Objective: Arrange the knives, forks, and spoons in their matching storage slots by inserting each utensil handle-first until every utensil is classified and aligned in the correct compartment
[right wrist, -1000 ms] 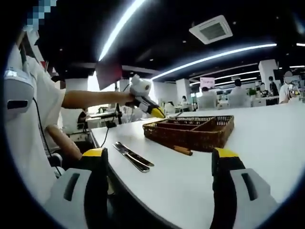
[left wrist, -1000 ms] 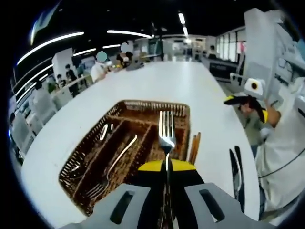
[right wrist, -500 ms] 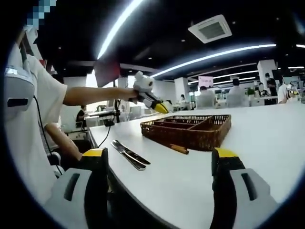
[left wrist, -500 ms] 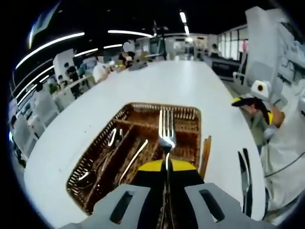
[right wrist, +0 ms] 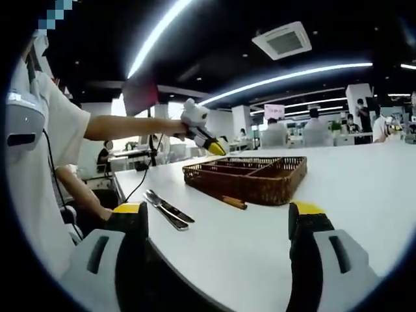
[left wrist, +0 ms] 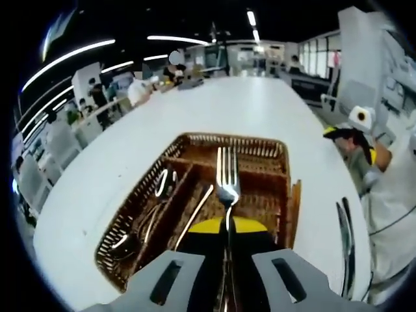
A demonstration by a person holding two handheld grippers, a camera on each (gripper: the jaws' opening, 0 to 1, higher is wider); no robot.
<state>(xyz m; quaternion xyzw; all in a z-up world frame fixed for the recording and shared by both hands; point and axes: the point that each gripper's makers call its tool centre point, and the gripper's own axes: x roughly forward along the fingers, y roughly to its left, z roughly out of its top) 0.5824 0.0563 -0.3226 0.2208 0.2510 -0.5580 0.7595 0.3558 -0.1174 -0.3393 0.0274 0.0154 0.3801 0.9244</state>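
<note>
My left gripper (left wrist: pixel 227 229) is shut on the handle of a silver fork (left wrist: pixel 227 174), tines pointing forward, held above a brown wicker cutlery tray (left wrist: pixel 227 138). The tray's left slots hold a spoon (left wrist: pixel 160 184) and other silver utensils; a long one (left wrist: pixel 194 216) lies in the middle slot. Two knives (left wrist: pixel 346 235) lie on the white table right of the tray. In the right gripper view my right gripper (right wrist: pixel 218 218) stands open and empty above the table, some way from the tray (right wrist: pixel 260 187). The left gripper (right wrist: pixel 203 134) hovers over the tray's far side.
A brown wooden stick-like piece (left wrist: pixel 296 203) lies along the tray's right side, also seen as a brown stick (right wrist: pixel 231 201). The knives (right wrist: pixel 166 209) lie near the table edge. A person's arm (right wrist: pixel 127 132) reaches across. People and desks fill the far room.
The left gripper view has moved closer over the tray, which now looks larger and more centred. The fork stays gripped. The right gripper view has shifted only slightly.
</note>
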